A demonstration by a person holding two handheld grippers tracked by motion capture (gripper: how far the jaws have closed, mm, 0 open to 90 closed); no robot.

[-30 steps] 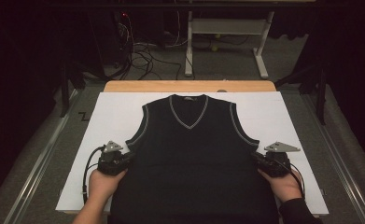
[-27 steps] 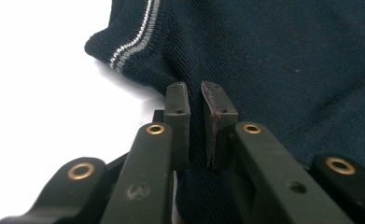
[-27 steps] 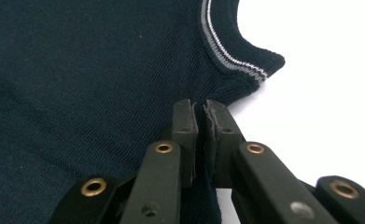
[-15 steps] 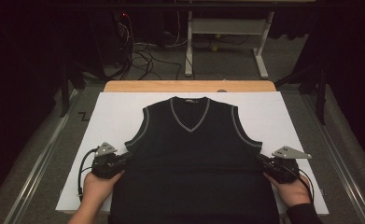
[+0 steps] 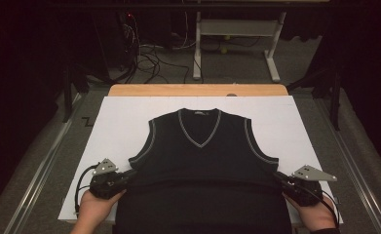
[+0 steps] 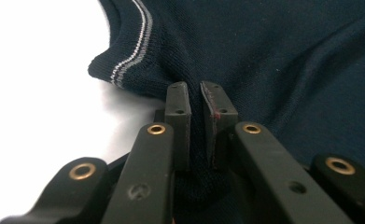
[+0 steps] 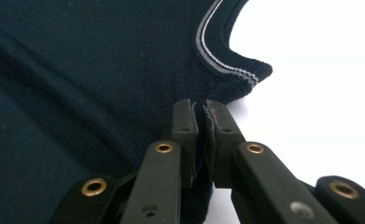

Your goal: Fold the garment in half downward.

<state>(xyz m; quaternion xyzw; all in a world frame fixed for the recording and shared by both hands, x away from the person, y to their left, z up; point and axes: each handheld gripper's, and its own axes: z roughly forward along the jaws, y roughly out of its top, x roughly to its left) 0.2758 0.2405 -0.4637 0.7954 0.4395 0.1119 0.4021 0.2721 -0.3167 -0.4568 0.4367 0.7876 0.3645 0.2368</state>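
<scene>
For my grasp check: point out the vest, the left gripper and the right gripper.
vest (image 5: pixel 200 161), high view, chest panel.
left gripper (image 6: pixel 195 95), left gripper view, between its fingertips.
right gripper (image 7: pixel 201 111), right gripper view, between its fingertips.

The sweater vest hem is cut off by the high view's bottom edge. The neck label text is too small to read.

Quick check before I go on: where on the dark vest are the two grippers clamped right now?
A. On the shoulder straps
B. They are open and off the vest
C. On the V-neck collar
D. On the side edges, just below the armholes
D. In the high view the left gripper and right gripper sit at opposite side edges of the vest, and each gripper view shows jaws shut on knit fabric just under a striped armhole.
</scene>
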